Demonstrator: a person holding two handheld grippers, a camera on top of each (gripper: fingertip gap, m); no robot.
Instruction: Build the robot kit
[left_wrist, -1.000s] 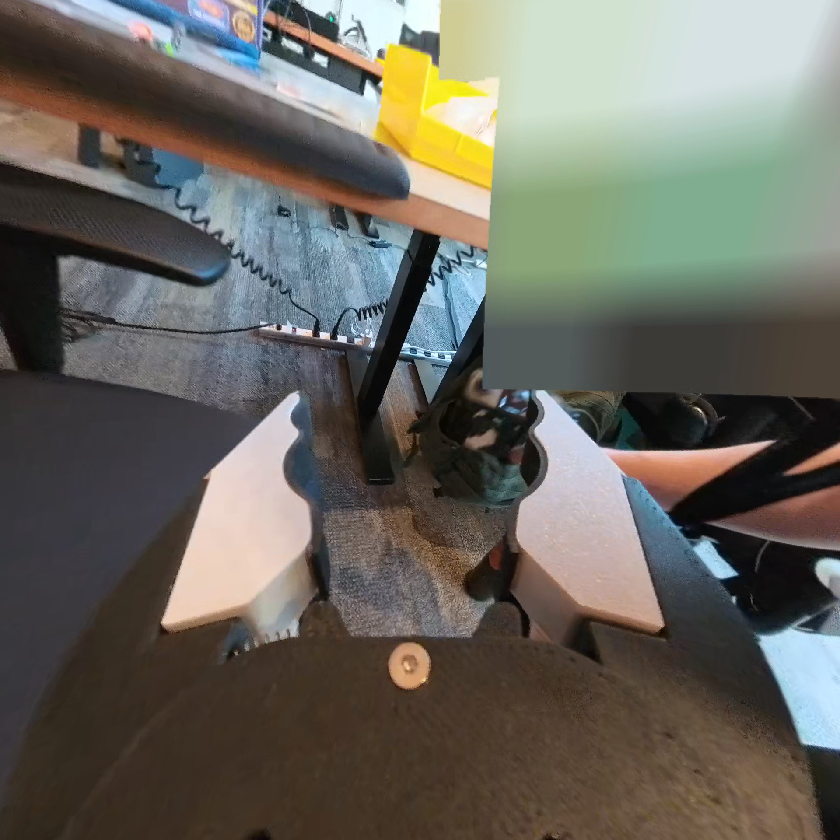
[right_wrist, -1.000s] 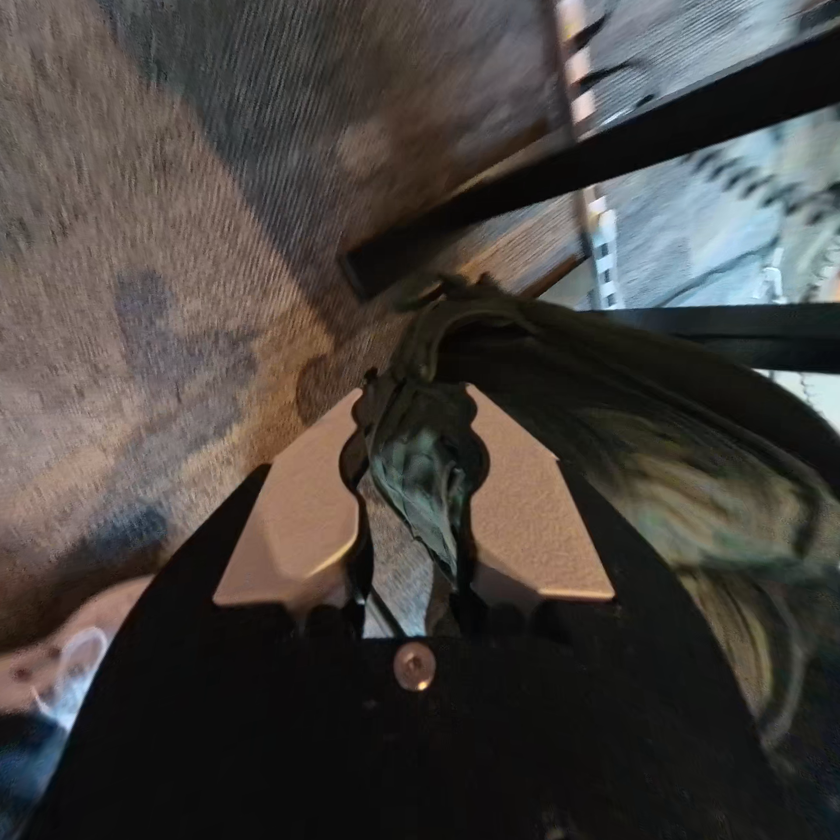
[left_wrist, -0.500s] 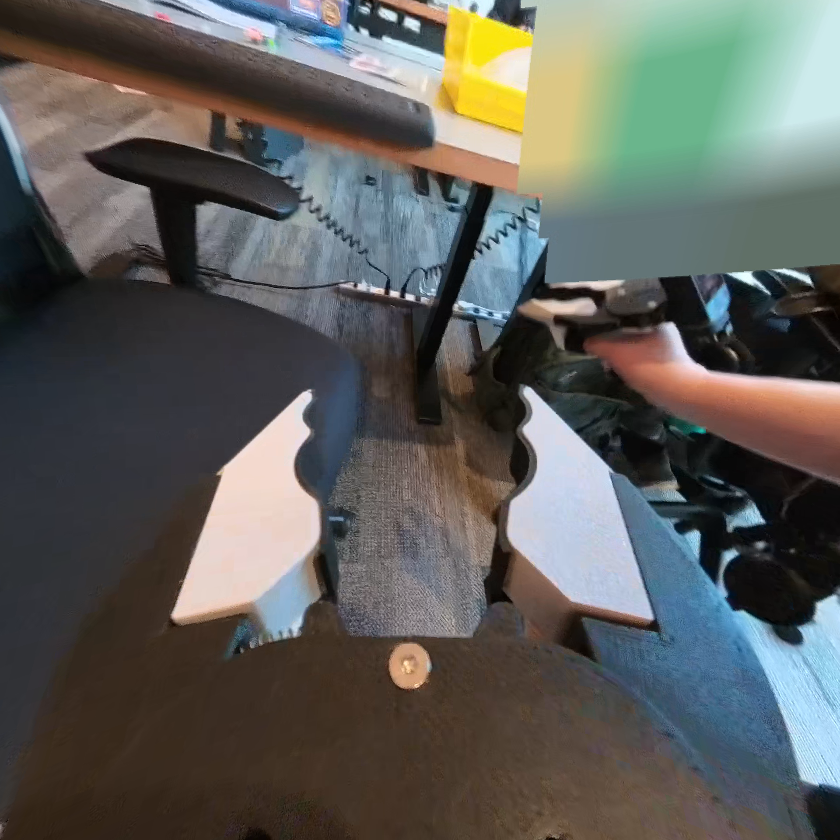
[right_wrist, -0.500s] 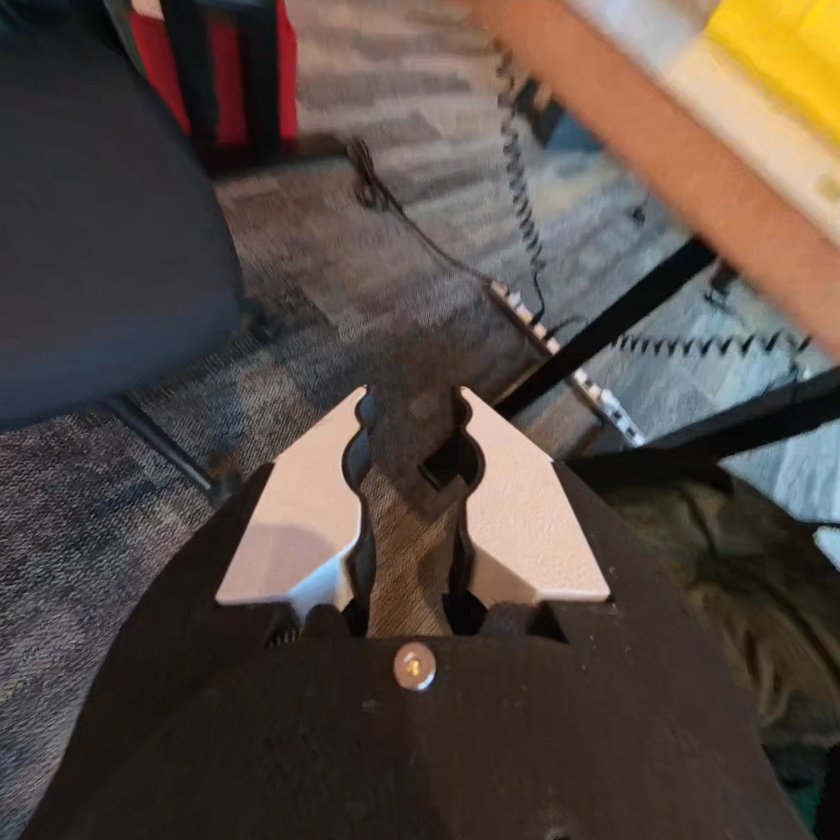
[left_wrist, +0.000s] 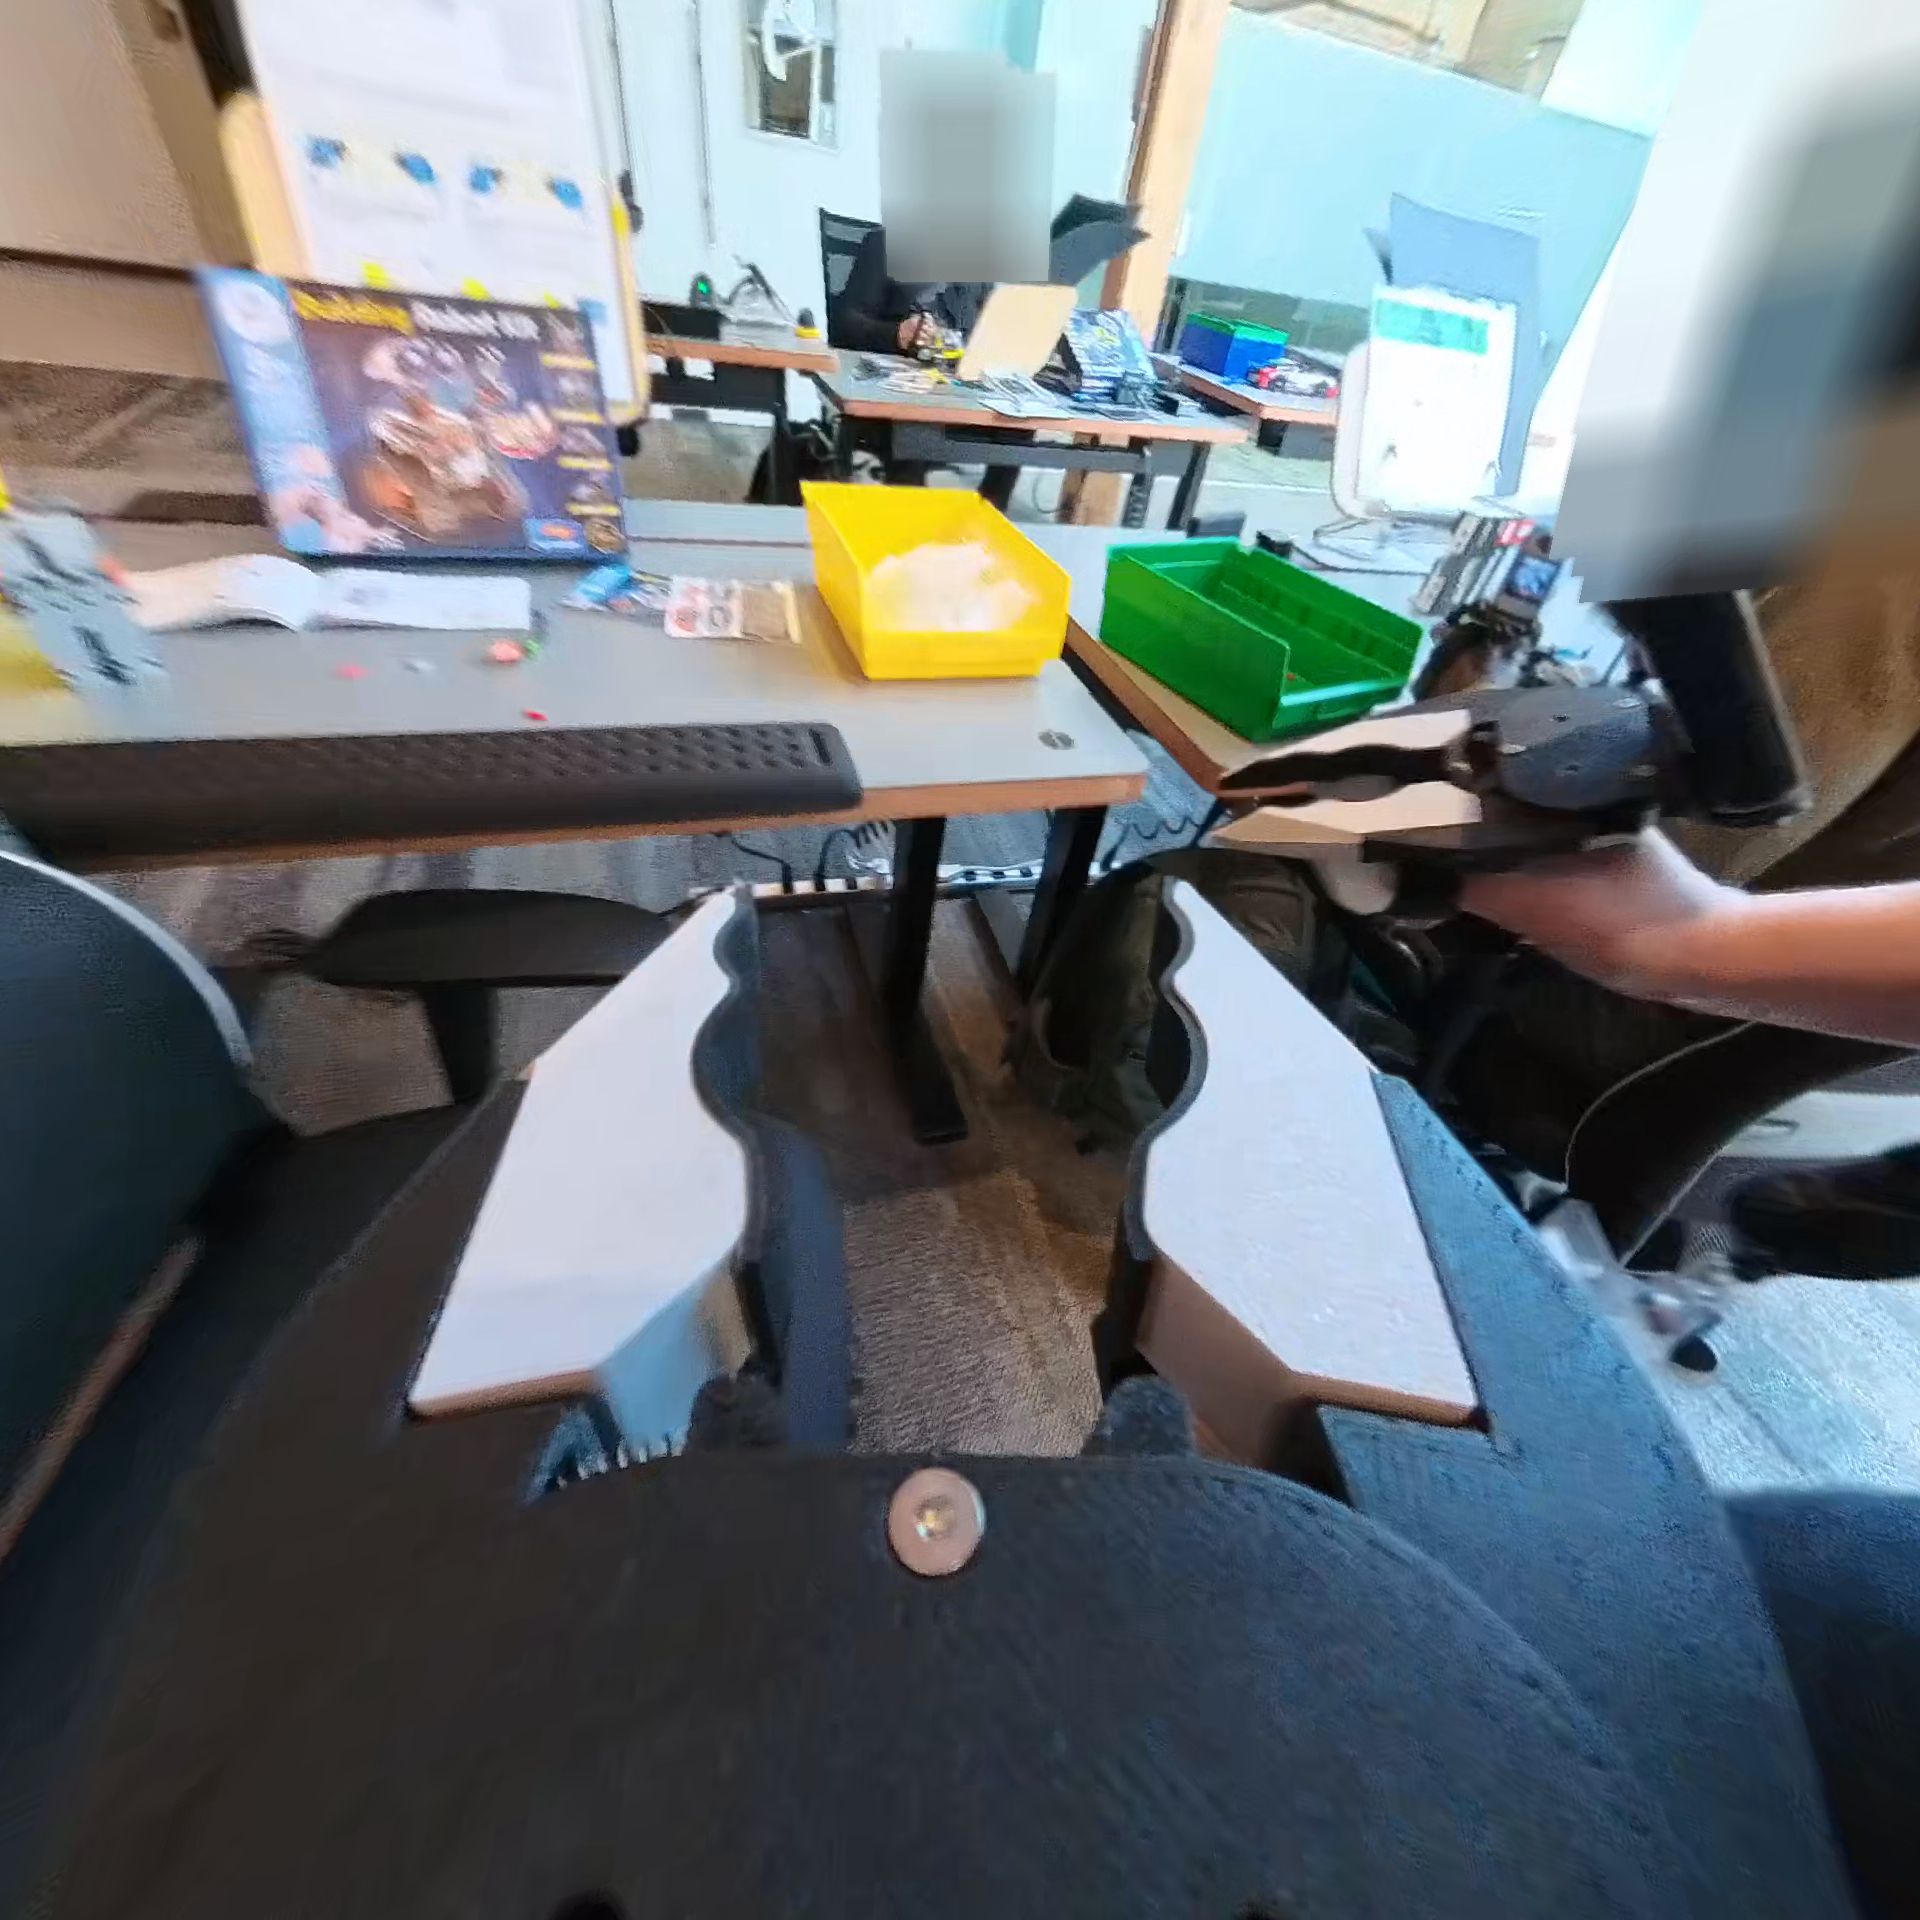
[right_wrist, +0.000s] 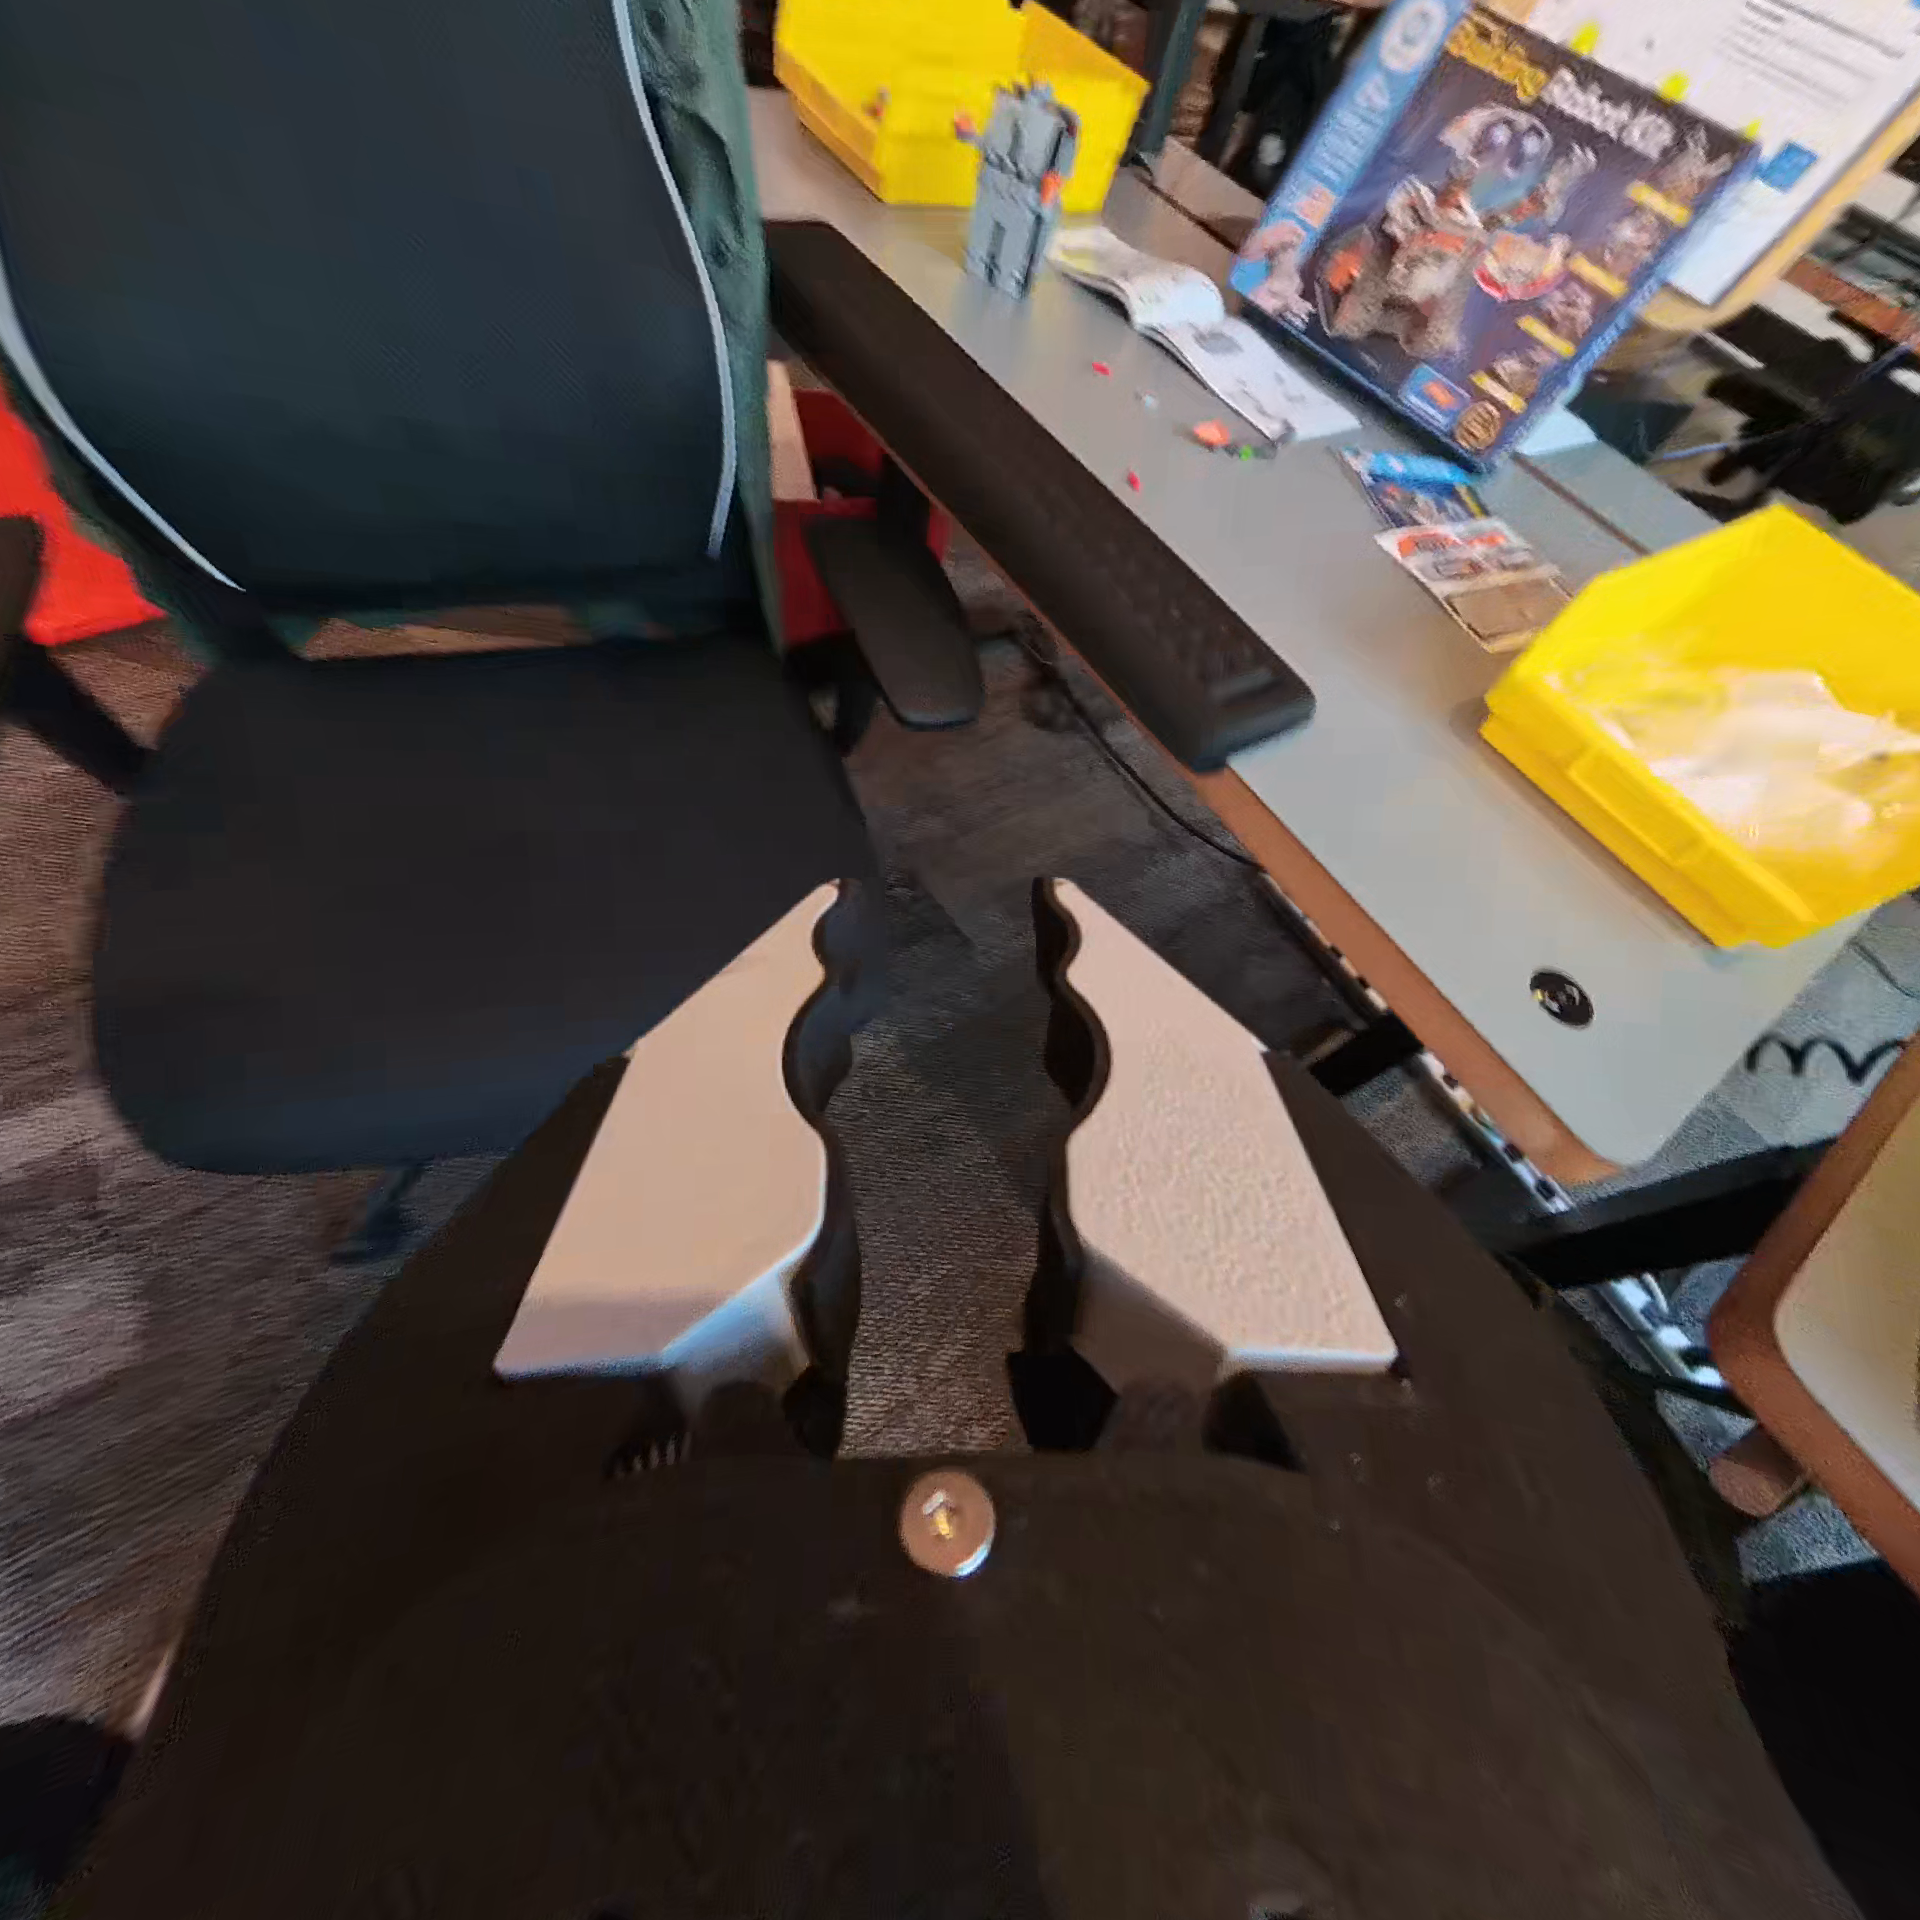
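- Office desks fill the room; the nearest grey surface (left_wrist: 665, 686) stretches across the middle of the left wrist view, with a long black wrist rest (left_wrist: 436, 769) along its near edge, presumably to cushion forearms.
- Upper left of that view, a picture-covered kit box (left_wrist: 416, 416) stands propped upright on the surface, an open booklet (left_wrist: 322, 603) lying flat just before it and small coloured bits scattered near.
- A yellow bin (left_wrist: 935, 592) holding something pale sits at the surface's right end; a green bin (left_wrist: 1257, 644) rests on the neighbouring desk.
- Left tool (left_wrist: 951, 935) hangs low over the carpet below the surface edge, fingers spread wide, nothing between them.
- Right tool (right_wrist: 935, 904), lower centre of its own view, is parted by a narrower gap and also empty; it points at the carpet beside a black office chair (right_wrist: 447, 862).
- At the right edge of the left wrist view, a hand (left_wrist: 1579, 914) carries that right tool level with the desk edge.
- A small grey block figure (right_wrist: 1018, 197) stands upright near the top of the right view.
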